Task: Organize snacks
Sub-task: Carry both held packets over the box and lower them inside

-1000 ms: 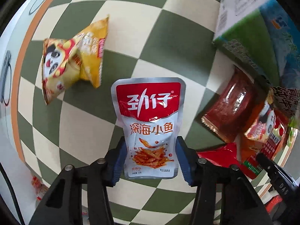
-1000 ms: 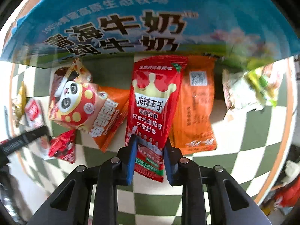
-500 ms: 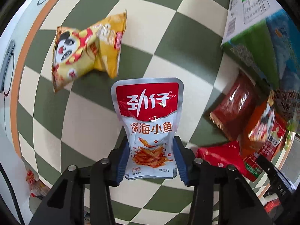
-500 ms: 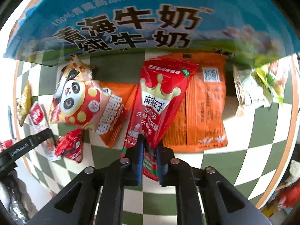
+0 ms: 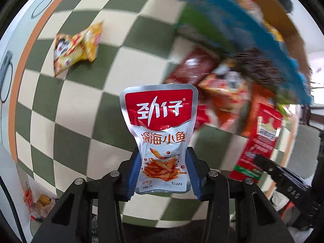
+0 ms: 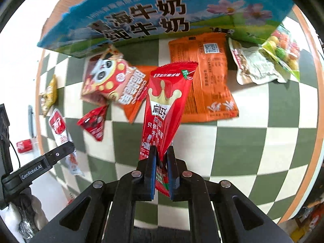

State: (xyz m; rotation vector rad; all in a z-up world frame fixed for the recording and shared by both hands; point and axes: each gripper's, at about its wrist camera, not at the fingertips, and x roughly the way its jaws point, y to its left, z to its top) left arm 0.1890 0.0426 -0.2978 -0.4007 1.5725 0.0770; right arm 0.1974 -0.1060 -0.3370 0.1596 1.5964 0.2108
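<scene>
Both grippers have snacks clamped: left gripper (image 5: 163, 174) grasps the fish pouch (image 5: 161, 139), right gripper (image 6: 161, 170) the red packet (image 6: 165, 109). Next, carry both to the box (image 6: 162, 18).

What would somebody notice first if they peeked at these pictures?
Two snack packets pinched in black grippers: a silver-and-red fish snack pouch in the left gripper, and a long red crown packet in the right gripper. Behind stands a big blue milk carton on the green-and-cream checkered table.

A green-and-cream checkered tabletop (image 6: 253, 145) with an orange rim (image 5: 30, 46).
</scene>
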